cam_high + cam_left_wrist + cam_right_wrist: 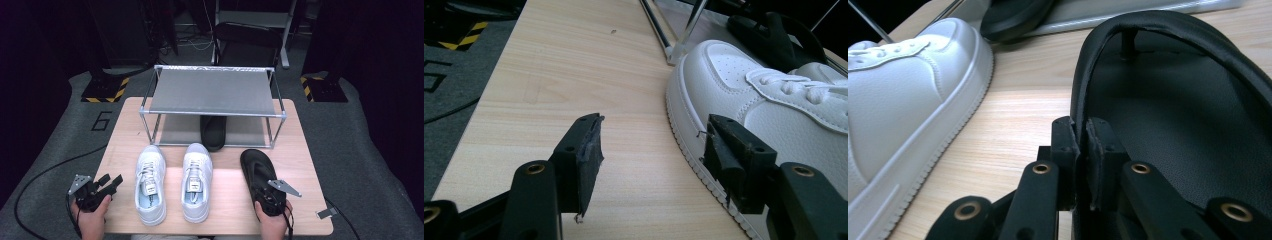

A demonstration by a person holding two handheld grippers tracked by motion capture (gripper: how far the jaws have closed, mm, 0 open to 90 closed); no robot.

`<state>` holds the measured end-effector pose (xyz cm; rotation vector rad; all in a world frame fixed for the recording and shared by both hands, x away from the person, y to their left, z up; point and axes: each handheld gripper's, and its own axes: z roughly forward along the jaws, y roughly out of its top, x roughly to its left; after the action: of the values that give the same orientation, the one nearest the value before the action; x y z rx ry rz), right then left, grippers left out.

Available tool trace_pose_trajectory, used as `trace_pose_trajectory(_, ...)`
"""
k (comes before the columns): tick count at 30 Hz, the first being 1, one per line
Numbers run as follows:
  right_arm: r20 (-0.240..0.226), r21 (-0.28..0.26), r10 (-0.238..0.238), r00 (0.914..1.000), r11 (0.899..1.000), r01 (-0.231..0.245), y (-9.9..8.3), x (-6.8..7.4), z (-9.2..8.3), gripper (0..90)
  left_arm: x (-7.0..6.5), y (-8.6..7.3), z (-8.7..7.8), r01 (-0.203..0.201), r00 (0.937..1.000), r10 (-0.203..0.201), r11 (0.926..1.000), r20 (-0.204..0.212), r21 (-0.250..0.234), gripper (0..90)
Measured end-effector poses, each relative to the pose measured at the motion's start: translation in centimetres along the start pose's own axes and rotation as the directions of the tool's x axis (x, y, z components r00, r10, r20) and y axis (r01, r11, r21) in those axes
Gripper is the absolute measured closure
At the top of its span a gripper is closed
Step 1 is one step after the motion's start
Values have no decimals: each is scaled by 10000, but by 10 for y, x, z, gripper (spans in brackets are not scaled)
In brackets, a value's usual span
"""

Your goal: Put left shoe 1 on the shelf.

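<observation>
Tongs at the lower left of the high view, the left tongs point(111, 182), rest at the counter's point(225, 200) left edge in a hand point(90, 215), jaws spread wide with nothing between them. In the left gripper view those jaws stand apart over bare wood, the right-hand one just beside the sole of a white sneaker point(774, 115), not gripping it.

Next, moving right in the high view, two white sneakers sit side by side at lower centre, toes pointing up the frame: the left sneaker point(150, 182), then the right sneaker point(196, 180), a narrow strip of counter between them. Above them, at centre, stands a metal-framed rack point(212, 90) with a grey fabric shelf; a black sandal point(213, 131) lies beneath it, its end poking out past the front bar.

At the lower right of the high view a second black sandal point(257, 172) lies flat on the counter, just right of the right sneaker and apart from it. The right tongs point(270, 199) sit over its near end, held by a hand point(272, 225) at the bottom edge. In the right gripper view the jaws are pinched together on the sandal's strap point(1098, 65), which rises from between the pads at lower centre and arches over the footbed; the sole point(1198, 130) still lies on the wood.
</observation>
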<state>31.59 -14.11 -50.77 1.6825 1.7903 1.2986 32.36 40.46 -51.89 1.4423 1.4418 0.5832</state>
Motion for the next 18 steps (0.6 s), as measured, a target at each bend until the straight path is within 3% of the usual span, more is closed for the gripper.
trace_pose_trajectory(4,-146,84,-77,9999,9999,78,-1,4,3,820,-1,0,2,8,10000,-8,9999,-9,-108,399)
trace_pose_trajectory(9,-617,-116,80,9981,9999,-87,1,-1,-6,704,-2,2,4,-19,10000,18,10000,79,10,399)
trace_pose_trajectory(13,-430,-648,400,9983,9970,-427,7,-15,-27,644,-2,2,7,10,9999,-9,9999,102,-112,399)
trace_pose_trajectory(14,-334,-751,479,9983,9959,-503,8,-19,-32,639,-2,3,6,37,9999,-37,10000,141,41,399)
trace_pose_trajectory(15,-172,-901,504,9986,9946,-518,9,-24,-37,632,-3,3,8,63,9999,-62,9999,89,-118,399)
trace_pose_trajectory(18,425,-1052,611,9972,9929,-564,9,-36,-43,602,-3,4,10,7,9999,-7,10000,146,-5,399)
